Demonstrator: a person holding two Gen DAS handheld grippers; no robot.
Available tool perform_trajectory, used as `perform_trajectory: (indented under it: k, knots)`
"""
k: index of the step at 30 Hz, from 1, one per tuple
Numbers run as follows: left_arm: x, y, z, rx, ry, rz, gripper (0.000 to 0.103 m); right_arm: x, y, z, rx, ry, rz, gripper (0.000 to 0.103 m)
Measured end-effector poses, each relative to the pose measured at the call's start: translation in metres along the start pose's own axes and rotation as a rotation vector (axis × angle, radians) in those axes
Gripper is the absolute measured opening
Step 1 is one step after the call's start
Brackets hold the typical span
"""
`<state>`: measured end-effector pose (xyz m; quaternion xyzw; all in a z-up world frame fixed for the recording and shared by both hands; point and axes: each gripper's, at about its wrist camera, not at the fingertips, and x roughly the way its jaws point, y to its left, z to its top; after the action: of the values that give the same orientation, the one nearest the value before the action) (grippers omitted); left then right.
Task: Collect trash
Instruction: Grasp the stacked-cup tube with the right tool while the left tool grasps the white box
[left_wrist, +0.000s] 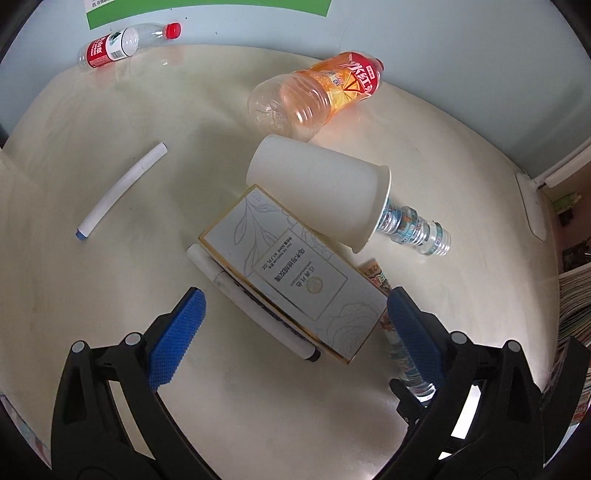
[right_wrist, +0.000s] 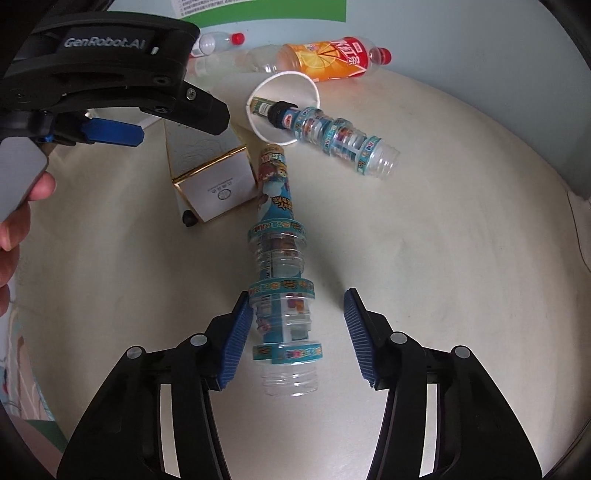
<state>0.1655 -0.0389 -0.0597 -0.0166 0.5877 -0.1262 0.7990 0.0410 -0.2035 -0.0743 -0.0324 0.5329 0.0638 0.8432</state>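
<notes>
Right tool (right_wrist: 297, 328) gapes wide around the ridged bottle (right_wrist: 282, 295) at lower centre, apparently to grip it; left tool (left_wrist: 295, 332) wide over the box (left_wrist: 291, 273).

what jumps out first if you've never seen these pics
The orange drink bottle lying at the table's far edge is the brightest thing. At the centre, a tipped white paper cup covers the neck end of a ridged cartoon bottle, beside a gold-trimmed white box. The right tongs stand open around a second cartoon bottle.
</notes>
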Motion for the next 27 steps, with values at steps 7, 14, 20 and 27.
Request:
perform_trajectory:
  k: [7, 14, 20, 27]
  knots:
    - [0.016, -0.005, 0.008, -0.016, 0.001, 0.008, 0.097, 0.002, -0.014, 0.005, -0.025, 0.001, 0.022, 0.040]
    - [0.030, 0.004, 0.007, 0.008, 0.059, 0.098, 0.065, 0.002, -0.022, 0.006, -0.045, -0.001, 0.038, 0.034]
    - [0.018, 0.007, 0.001, 0.045, 0.070, 0.091, 0.047, 0.002, -0.026, 0.010, -0.026, 0.003, 0.058, 0.034]
    - [-0.019, 0.010, -0.003, 0.073, -0.001, 0.094, 0.047, -0.008, -0.025, 0.010, 0.009, -0.018, 0.091, 0.034]
